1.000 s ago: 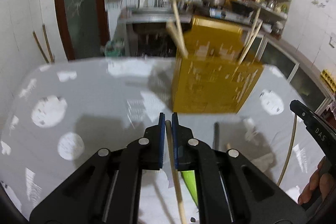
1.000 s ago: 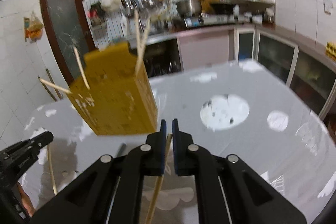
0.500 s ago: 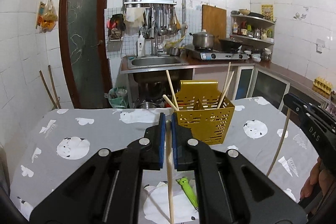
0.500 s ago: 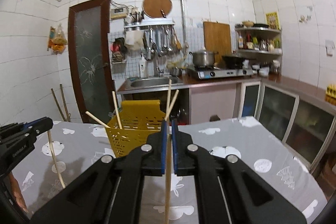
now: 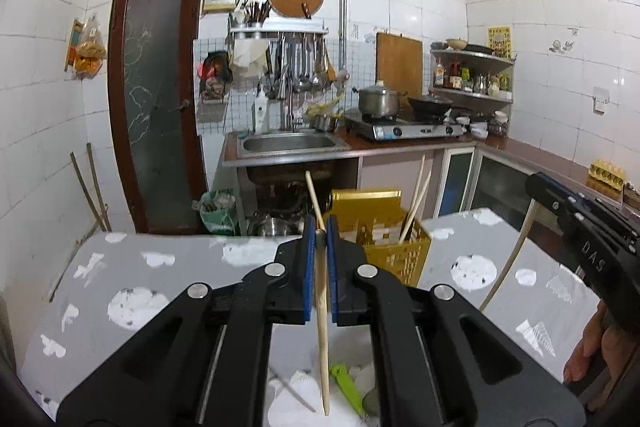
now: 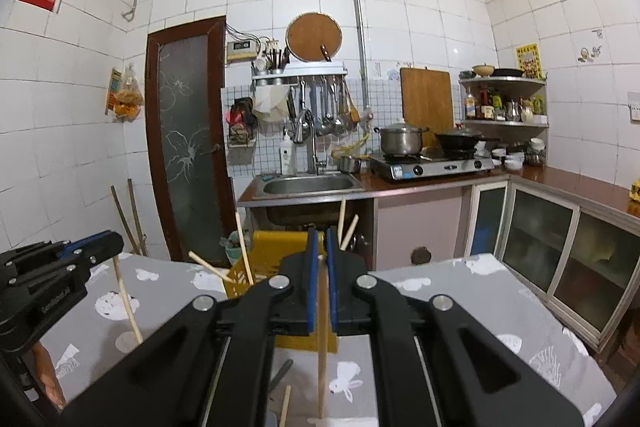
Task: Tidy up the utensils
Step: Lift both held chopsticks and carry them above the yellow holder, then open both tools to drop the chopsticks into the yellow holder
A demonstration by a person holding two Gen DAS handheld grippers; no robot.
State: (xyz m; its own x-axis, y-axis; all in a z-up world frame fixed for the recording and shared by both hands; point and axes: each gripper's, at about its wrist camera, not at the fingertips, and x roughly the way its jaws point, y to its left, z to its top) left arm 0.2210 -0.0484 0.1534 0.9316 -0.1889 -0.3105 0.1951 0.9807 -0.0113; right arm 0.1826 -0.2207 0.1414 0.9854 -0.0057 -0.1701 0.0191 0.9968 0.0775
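My left gripper [image 5: 320, 227] is shut on a wooden chopstick [image 5: 322, 339] that hangs down from its blue pads, high above the table. My right gripper [image 6: 320, 237] is shut on another wooden chopstick [image 6: 321, 355], also hanging down. A yellow perforated utensil basket [image 5: 394, 251] stands on the table ahead with several chopsticks [image 5: 414, 203] sticking out of it; it also shows in the right wrist view [image 6: 266, 247]. The right gripper appears at the right of the left wrist view [image 5: 536, 183], and the left gripper at the left of the right wrist view [image 6: 116, 241].
The table has a grey cloth [image 5: 168, 267] with white prints. A green utensil [image 5: 348, 387] and another loose chopstick [image 6: 285, 405] lie on it below me. Behind are a sink counter [image 5: 292, 147], a stove with pots [image 5: 404, 127] and a brown door [image 5: 160, 99].
Both grippers have risen well above the table with their chopsticks and tilted up to level. The basket now looks smaller and lower in both views.
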